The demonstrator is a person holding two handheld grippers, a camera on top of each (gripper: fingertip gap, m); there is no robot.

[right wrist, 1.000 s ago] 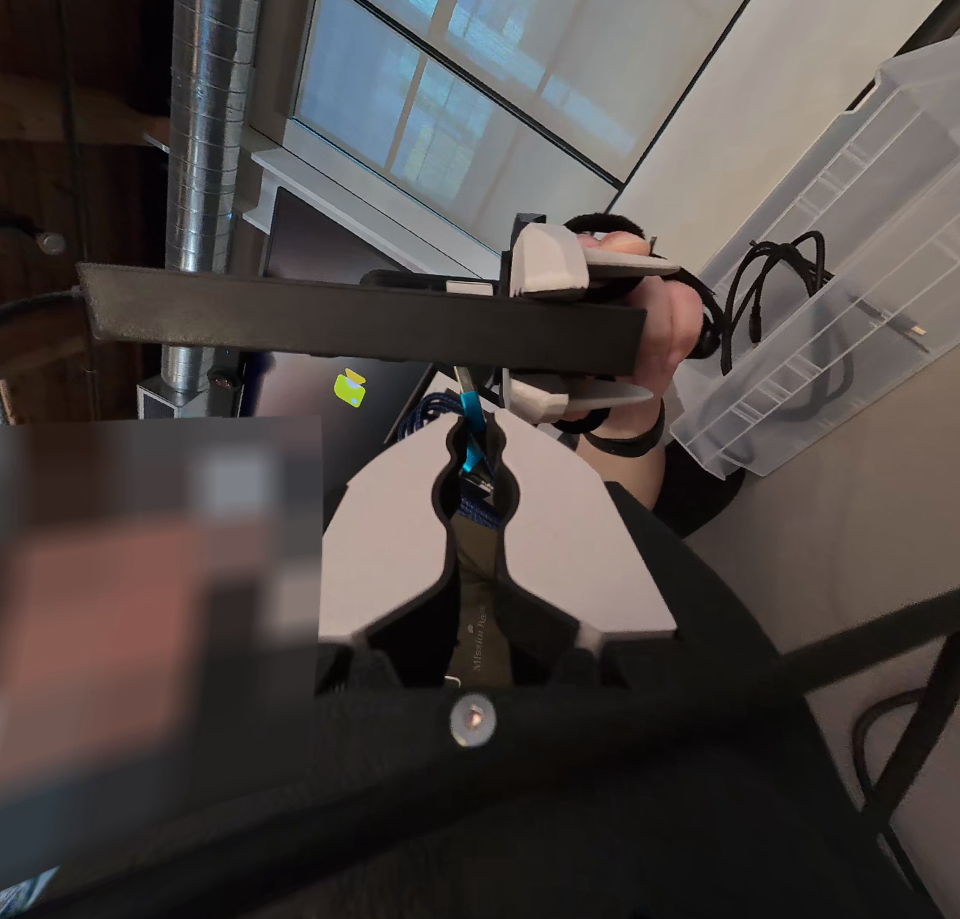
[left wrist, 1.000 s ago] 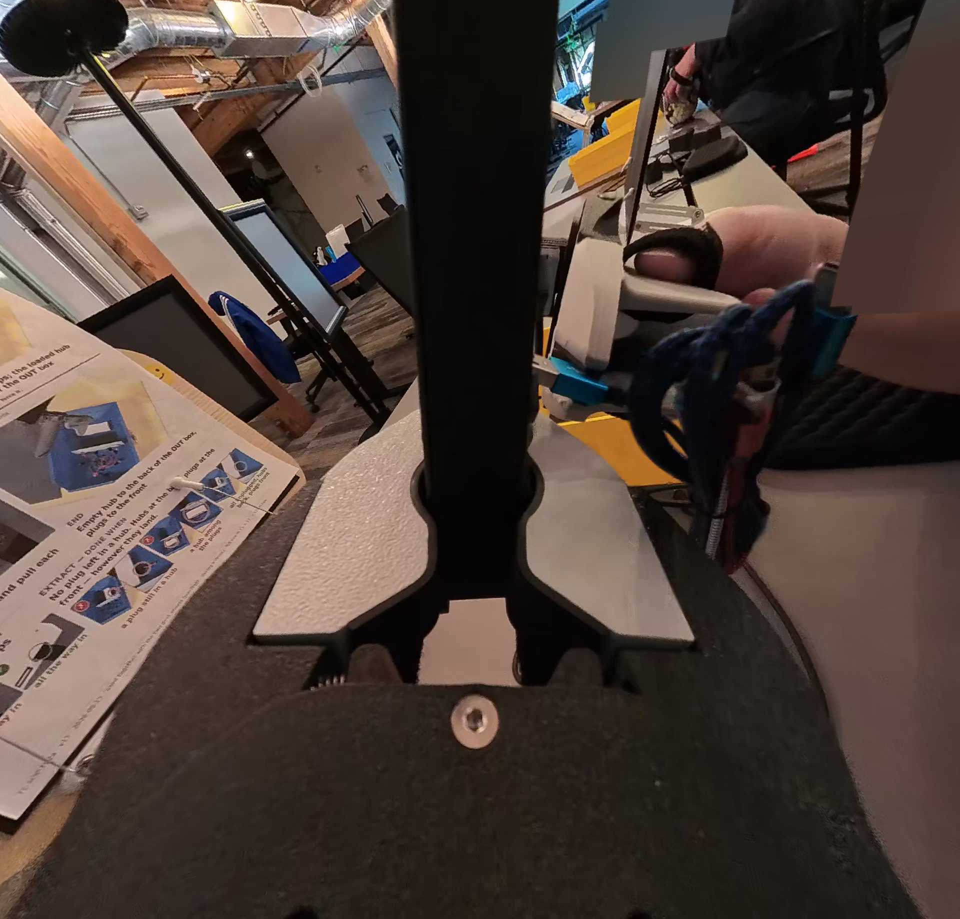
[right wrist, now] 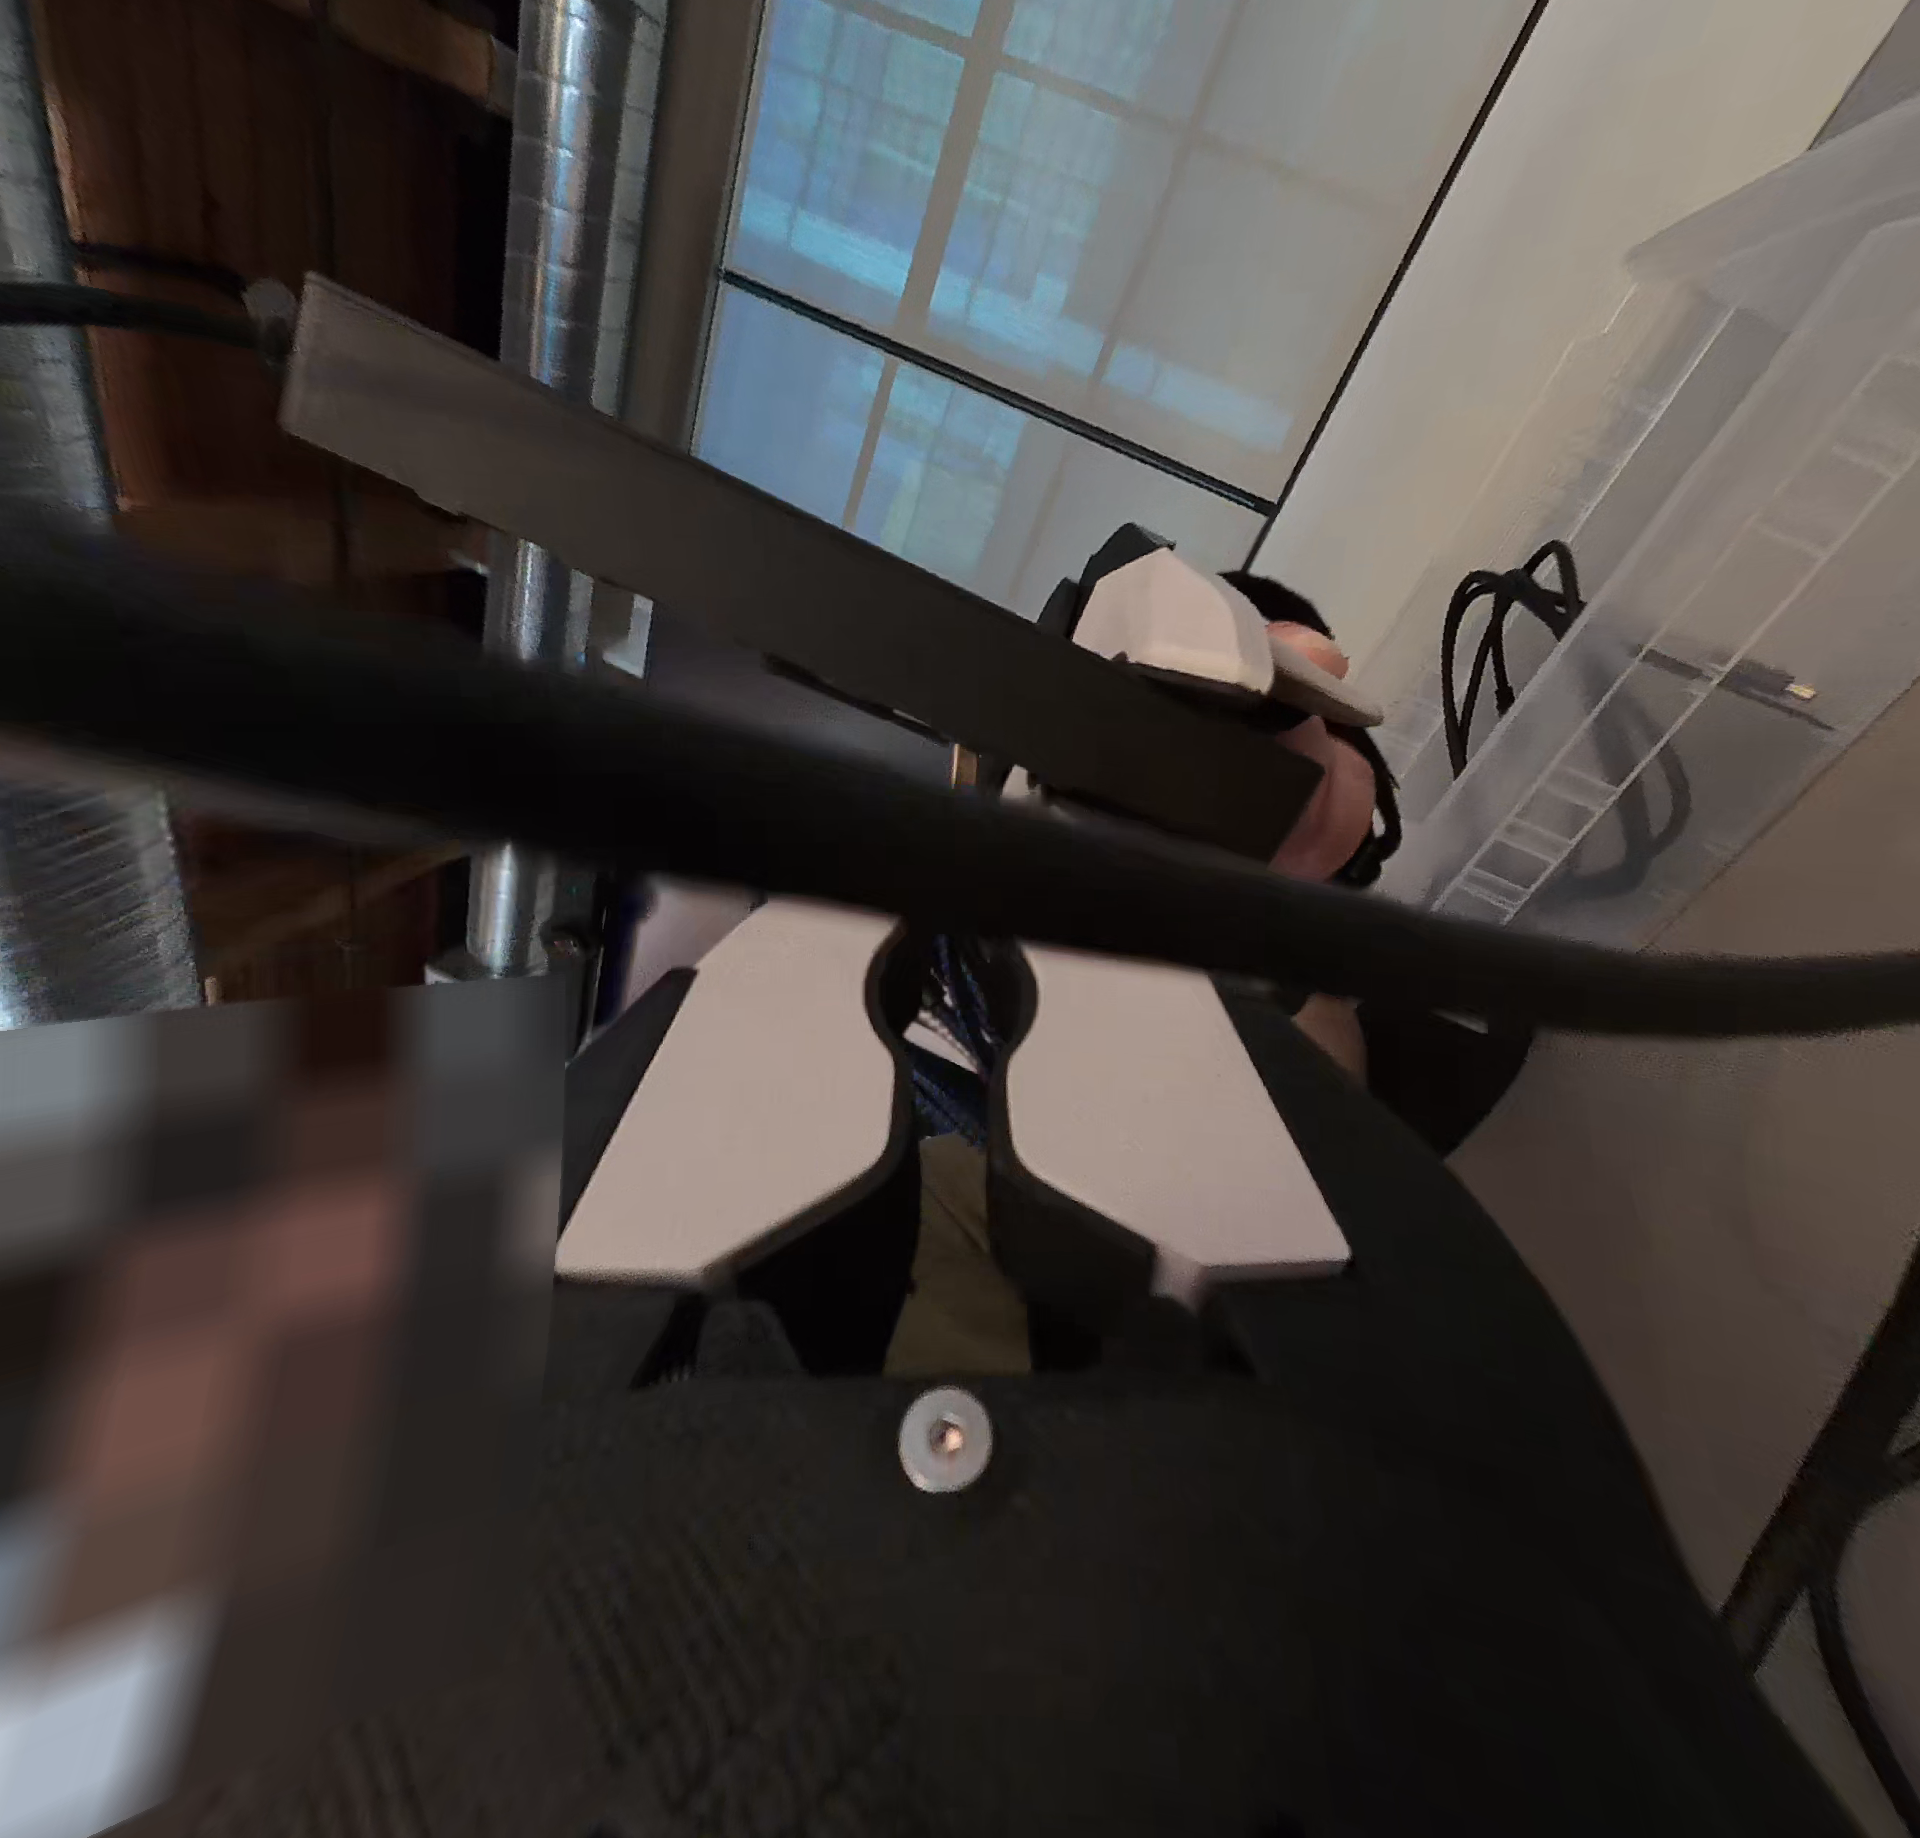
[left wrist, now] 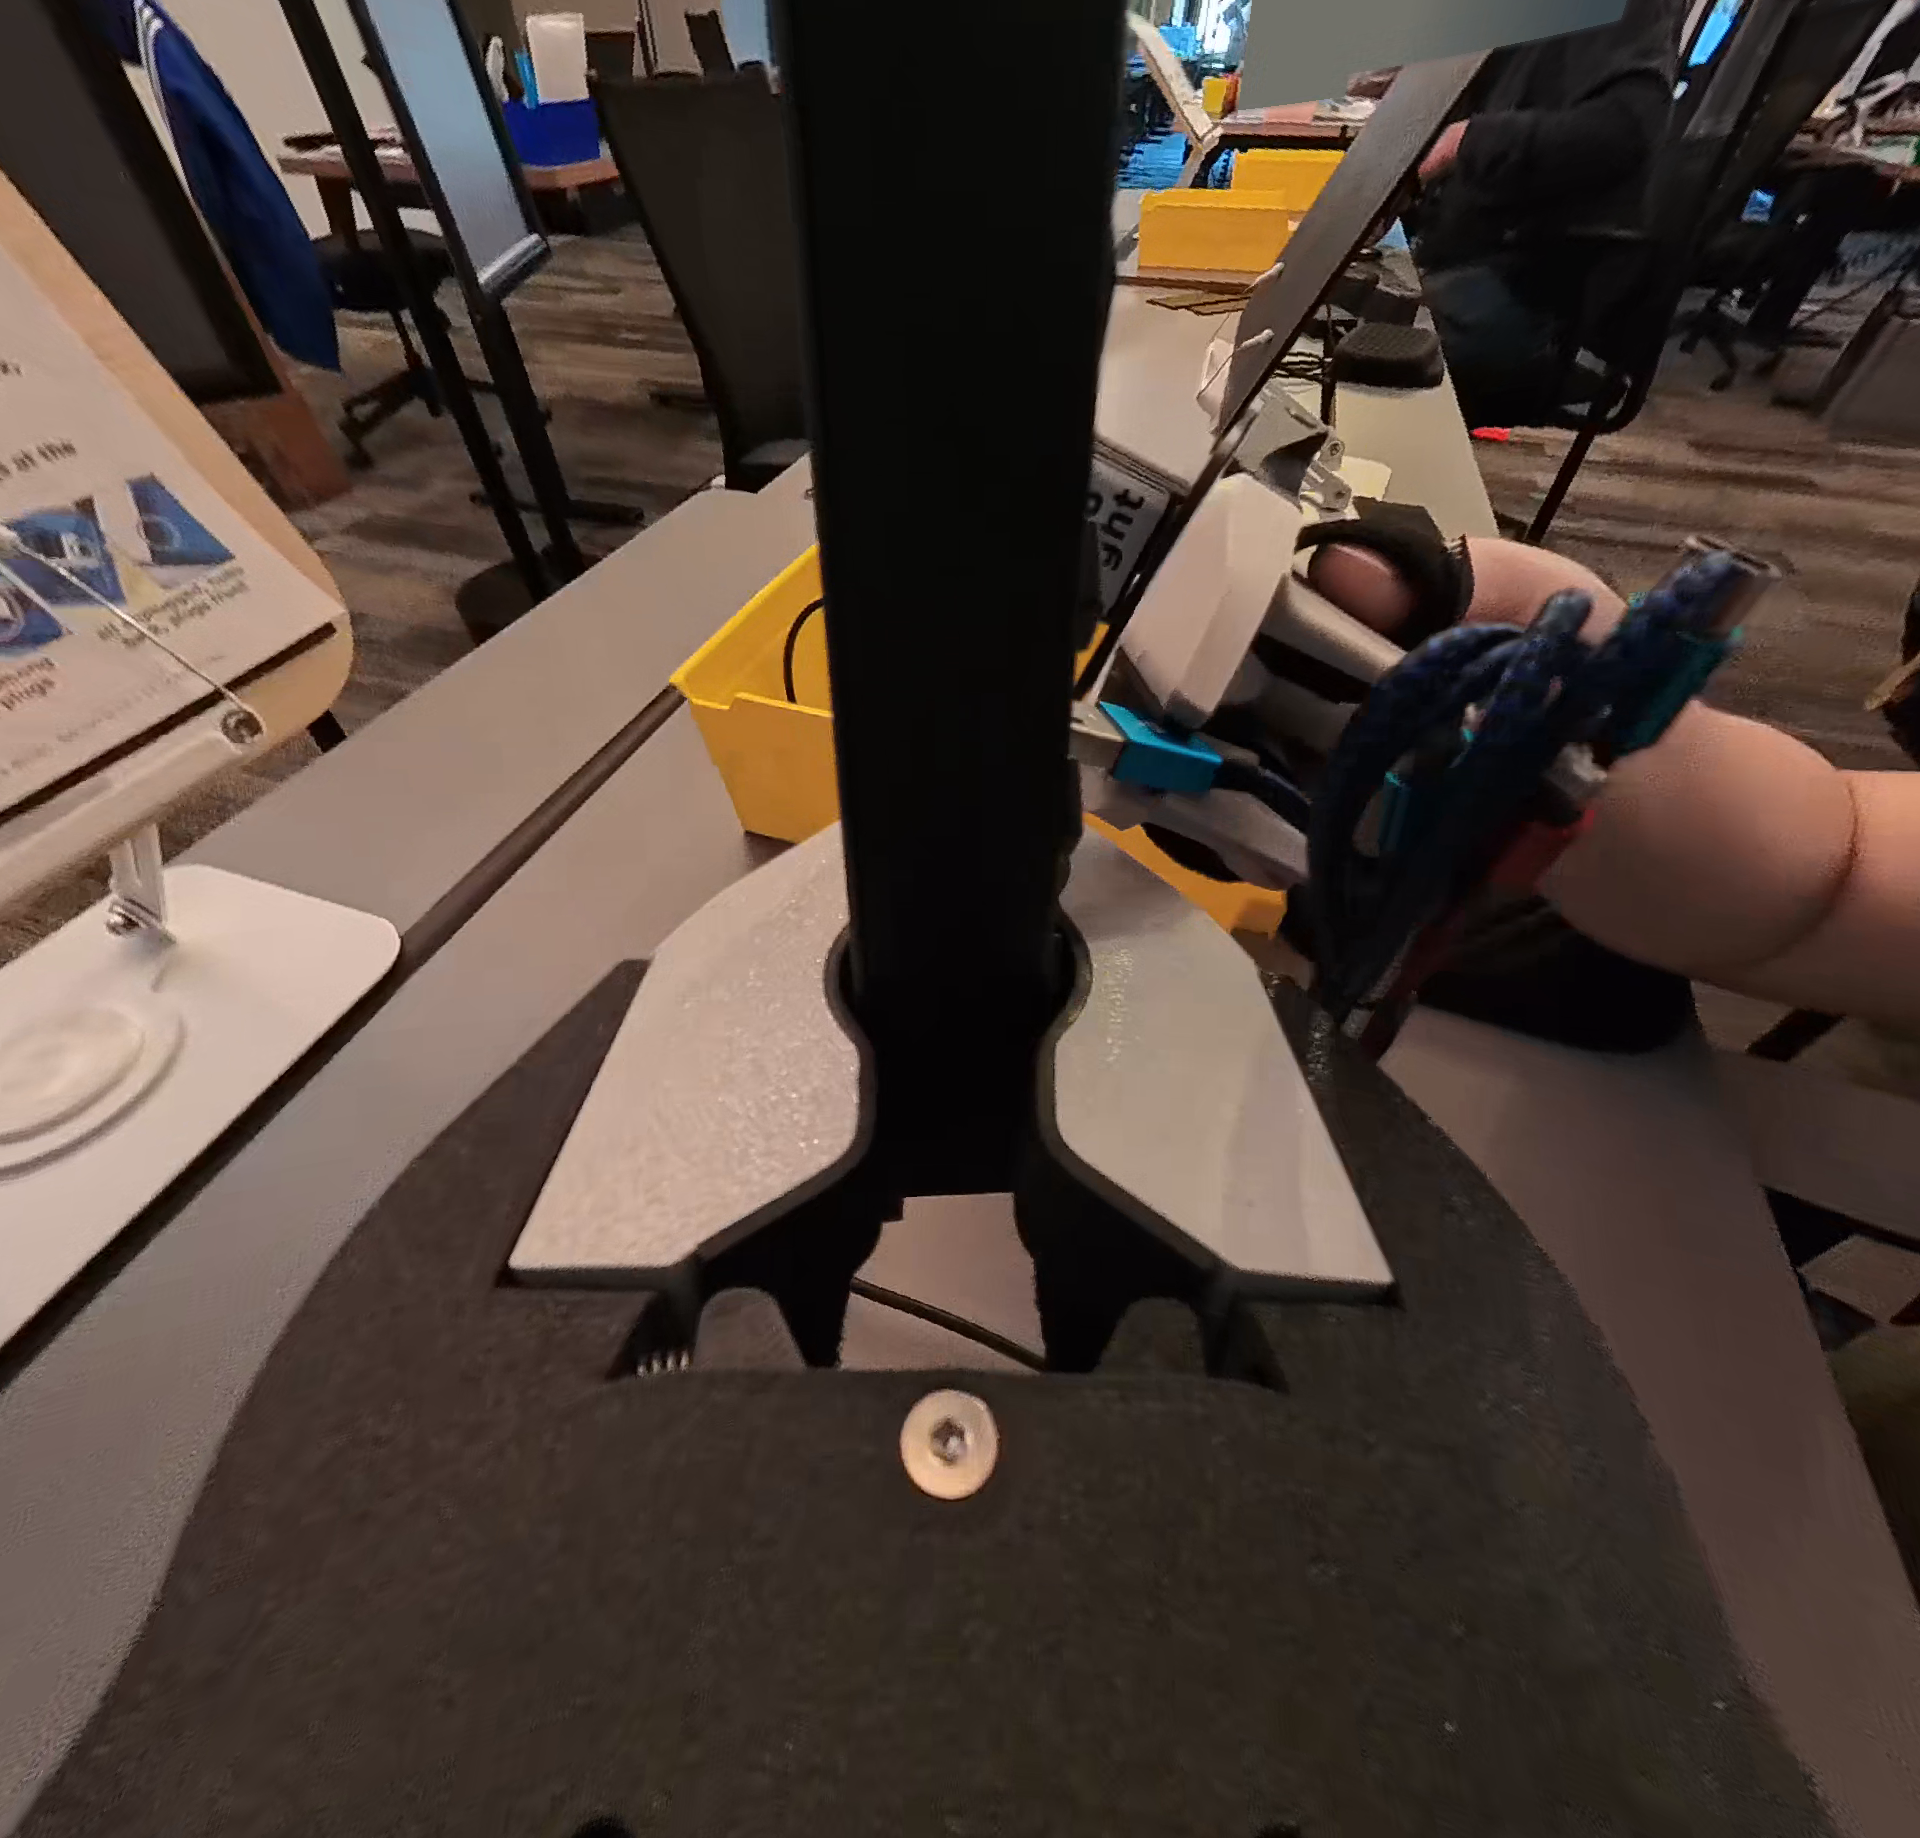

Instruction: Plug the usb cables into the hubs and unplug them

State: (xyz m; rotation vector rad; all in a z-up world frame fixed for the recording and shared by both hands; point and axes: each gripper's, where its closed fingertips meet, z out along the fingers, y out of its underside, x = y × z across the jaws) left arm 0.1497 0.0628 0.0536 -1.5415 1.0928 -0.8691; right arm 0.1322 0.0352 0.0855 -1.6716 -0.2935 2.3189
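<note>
My left gripper (left wrist: 956, 947) is shut on a long black hub (left wrist: 956, 438), which stands up between its fingers. My right gripper (left wrist: 1101, 749) comes in from the right and is shut on a cyan USB plug (left wrist: 1158, 754) right beside the hub's right edge. A bundle of blue braided cables (left wrist: 1455, 728) hangs around the hand behind it. In the right wrist view my right gripper (right wrist: 951, 967) is nearly closed, with blue braided cable (right wrist: 956, 1050) between its fingers. The plug tip is hidden there. The hub (right wrist: 727, 583) slants across that view, held by the left gripper (right wrist: 1174, 635).
A yellow bin (left wrist: 758, 739) sits on the grey table (left wrist: 468, 801) behind the hub. An instruction sheet on a stand (left wrist: 125, 593) is at the left. A thick black cable (right wrist: 623, 739) crosses close to the right camera. A clear bin with black cables (right wrist: 1662, 645) is at the right. There is about 4 cm between the tips of the two grippers.
The left gripper has tipped down with the hub, so the table and yellow bin now show. In the right view the hub now slants and a black cable has come across, hiding the plug.
</note>
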